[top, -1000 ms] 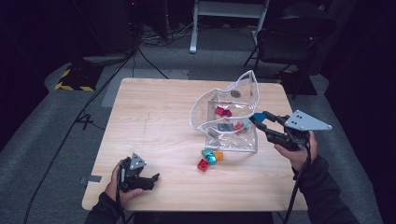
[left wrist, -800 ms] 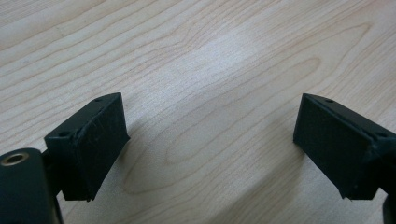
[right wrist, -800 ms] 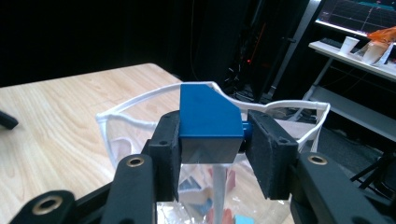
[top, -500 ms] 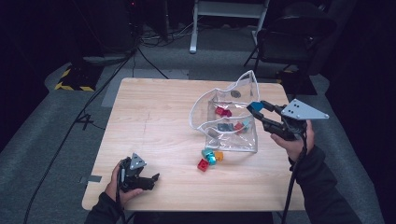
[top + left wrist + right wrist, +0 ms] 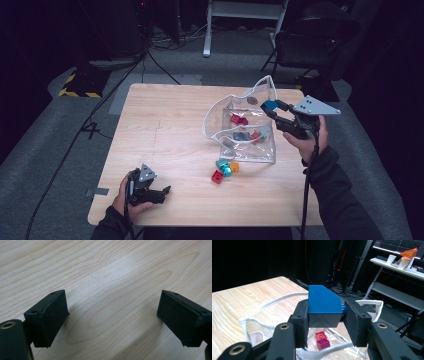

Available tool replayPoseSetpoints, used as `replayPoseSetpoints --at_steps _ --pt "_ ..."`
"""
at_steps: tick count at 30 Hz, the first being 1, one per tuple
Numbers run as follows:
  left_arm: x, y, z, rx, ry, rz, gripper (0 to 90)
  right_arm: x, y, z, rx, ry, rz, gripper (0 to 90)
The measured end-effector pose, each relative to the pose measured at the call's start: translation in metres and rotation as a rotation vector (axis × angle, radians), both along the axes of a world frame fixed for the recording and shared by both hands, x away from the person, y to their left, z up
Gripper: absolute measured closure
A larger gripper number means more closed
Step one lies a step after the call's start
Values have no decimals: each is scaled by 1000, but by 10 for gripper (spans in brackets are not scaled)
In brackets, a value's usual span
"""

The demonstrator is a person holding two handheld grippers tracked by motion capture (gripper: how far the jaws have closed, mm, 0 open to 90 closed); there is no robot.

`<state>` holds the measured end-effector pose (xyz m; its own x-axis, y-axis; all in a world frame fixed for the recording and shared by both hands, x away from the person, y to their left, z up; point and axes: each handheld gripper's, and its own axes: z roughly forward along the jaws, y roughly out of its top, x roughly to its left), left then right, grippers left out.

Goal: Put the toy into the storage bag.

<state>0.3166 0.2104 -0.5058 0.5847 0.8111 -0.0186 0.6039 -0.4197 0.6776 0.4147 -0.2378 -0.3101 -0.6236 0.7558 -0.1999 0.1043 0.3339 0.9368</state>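
Right gripper [image 5: 272, 111] clenches a blue block [image 5: 323, 305] over the bag [image 5: 240, 132]; its own view reveals the grip. Left gripper [image 5: 112, 320], released, rests on the bench [image 5: 165, 130].

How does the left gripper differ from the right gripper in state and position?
The left gripper is open with nothing between its jaws, while the right gripper is shut on a blue block. The left gripper sits low at the near edge of the table; the right gripper is raised over the clear bag. Each is held in one hand.
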Motion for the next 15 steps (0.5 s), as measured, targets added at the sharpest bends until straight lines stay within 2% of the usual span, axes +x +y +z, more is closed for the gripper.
replayPoseSetpoints --at_steps 4,6,11,15 --pt "0 0 0 0 0 0 101 6 8 0 -13 3 -6 574" --pt "0 0 0 0 -1 0 101 8 13 1 -28 7 -33 574" --pt "0 0 0 0 -1 1 101 14 22 1 -36 18 -38 570" --pt "0 0 0 0 0 1 101 21 27 -3 -40 40 -41 479"
